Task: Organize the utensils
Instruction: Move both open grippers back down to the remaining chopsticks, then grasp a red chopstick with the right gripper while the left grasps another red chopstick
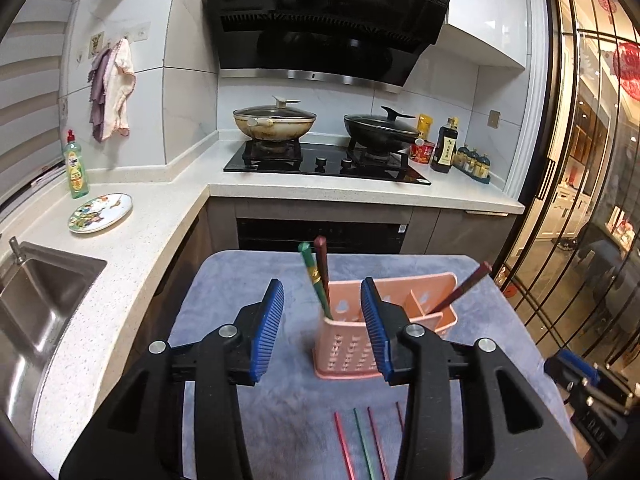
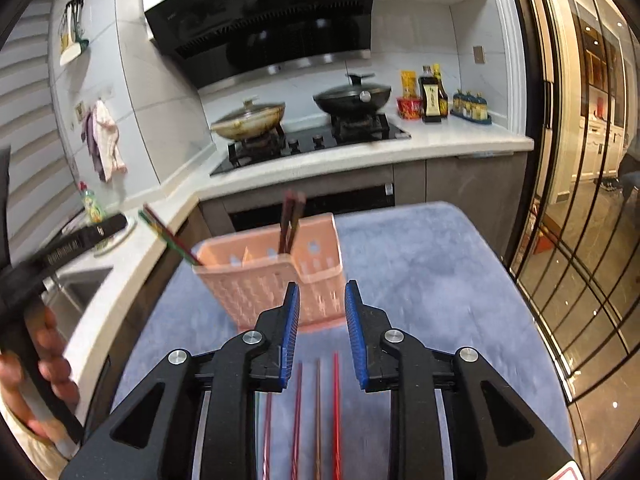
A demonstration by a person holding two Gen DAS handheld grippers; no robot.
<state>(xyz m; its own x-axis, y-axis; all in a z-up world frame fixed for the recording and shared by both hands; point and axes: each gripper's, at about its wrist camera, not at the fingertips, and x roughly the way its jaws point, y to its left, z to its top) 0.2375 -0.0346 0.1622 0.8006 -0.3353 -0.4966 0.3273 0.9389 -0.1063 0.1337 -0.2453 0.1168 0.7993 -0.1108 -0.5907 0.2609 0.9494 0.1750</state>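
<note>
Chopsticks (image 2: 318,412), slim red lacquered sticks, lie at six o'clock of the pink perforated plastic caddy (image 2: 272,276), awaiting sorting; both the left gripper (image 1: 322,324) and the right gripper (image 2: 322,332) stand apart, empty.

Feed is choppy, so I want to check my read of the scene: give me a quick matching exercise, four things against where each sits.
Things:
1. green chopstick
2. loose chopsticks
3. patterned plate
4. black wok

Places:
A. on the stove burner
B. flat on the blue cloth
C. on the counter beside the sink
D. standing in the pink holder

Pairs: 1-D, 2-B, 3-C, 4-A
</note>
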